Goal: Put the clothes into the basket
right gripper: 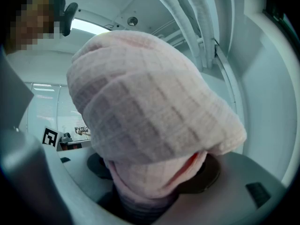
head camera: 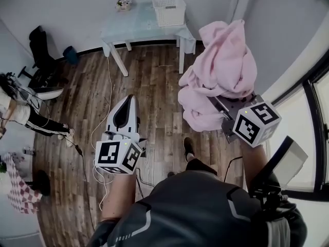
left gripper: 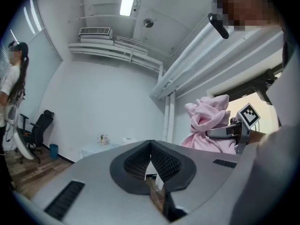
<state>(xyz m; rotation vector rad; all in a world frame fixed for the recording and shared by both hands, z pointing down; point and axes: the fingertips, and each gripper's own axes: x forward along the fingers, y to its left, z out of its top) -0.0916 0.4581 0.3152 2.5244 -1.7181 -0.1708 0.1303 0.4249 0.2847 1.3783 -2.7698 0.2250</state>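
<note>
Across the wooden floor (head camera: 154,81), the basket (head camera: 169,8) is sitting on a table (head camera: 128,30). I am clamping the pink clothes (head camera: 226,60) in my right gripper (head camera: 220,106), while my left gripper (left gripper: 151,148) is pressing its jaws together on nothing.

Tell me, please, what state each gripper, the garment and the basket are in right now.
pink garment: bunched, held in the air.
right gripper: shut on the pink garment.
left gripper: shut, empty.
basket: upright on the table, apart from both grippers.

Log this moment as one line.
right gripper: shut on pink garment | left gripper: shut, empty | basket: on table ahead
</note>
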